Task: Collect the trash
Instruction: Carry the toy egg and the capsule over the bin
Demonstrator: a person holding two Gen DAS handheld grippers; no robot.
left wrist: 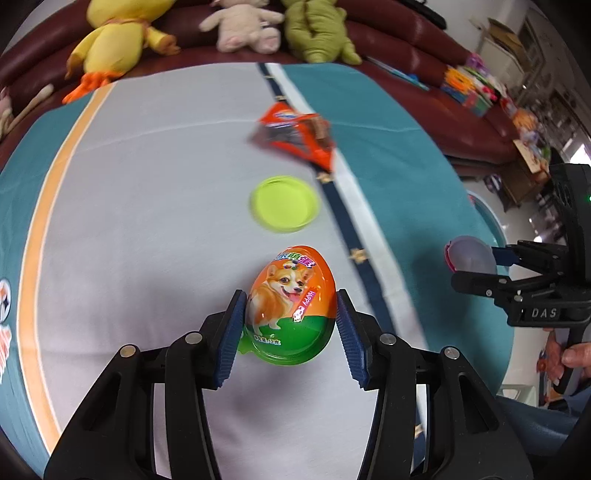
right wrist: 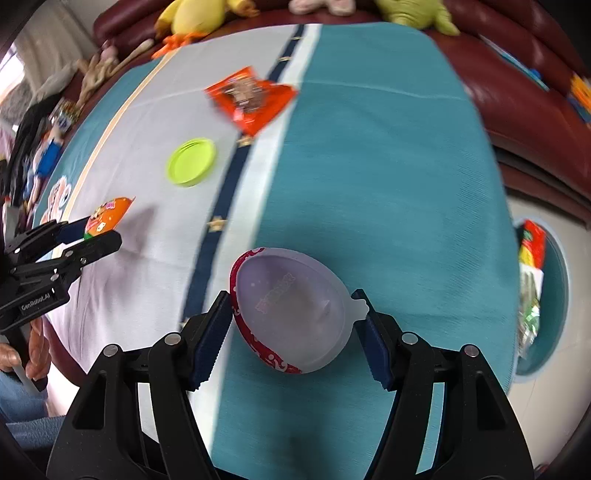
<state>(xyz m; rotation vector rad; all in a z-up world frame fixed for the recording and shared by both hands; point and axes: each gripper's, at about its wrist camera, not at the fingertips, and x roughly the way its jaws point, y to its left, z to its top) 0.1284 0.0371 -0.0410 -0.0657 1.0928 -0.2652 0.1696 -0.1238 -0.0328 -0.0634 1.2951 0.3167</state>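
Gripping the corgi-print egg shell point(left wrist: 290, 306) in my left hand-held gripper point(left wrist: 291, 325) and the frosted egg half point(right wrist: 295, 310) in my right hand-held gripper point(right wrist: 295, 332), I fear either slick curve squirting loose above the desk point(left wrist: 147, 221), beyond which the lime lid point(left wrist: 284, 204) and orange wrapper point(left wrist: 295, 136) wait.

Two egg-shaped plastic shells are in view — one orange and green with a dog picture point(left wrist: 290, 308), at six o'clock in the left wrist view, and one translucent with a red rim point(right wrist: 291, 310). One lime-green round lid point(left wrist: 284, 204) and one orange snack wrapper point(left wrist: 295, 134) lie on the cloth. At twelve o'clock sit three plush toys — yellow point(left wrist: 110, 44), pinkish-white point(left wrist: 243, 27), green point(left wrist: 317, 31).
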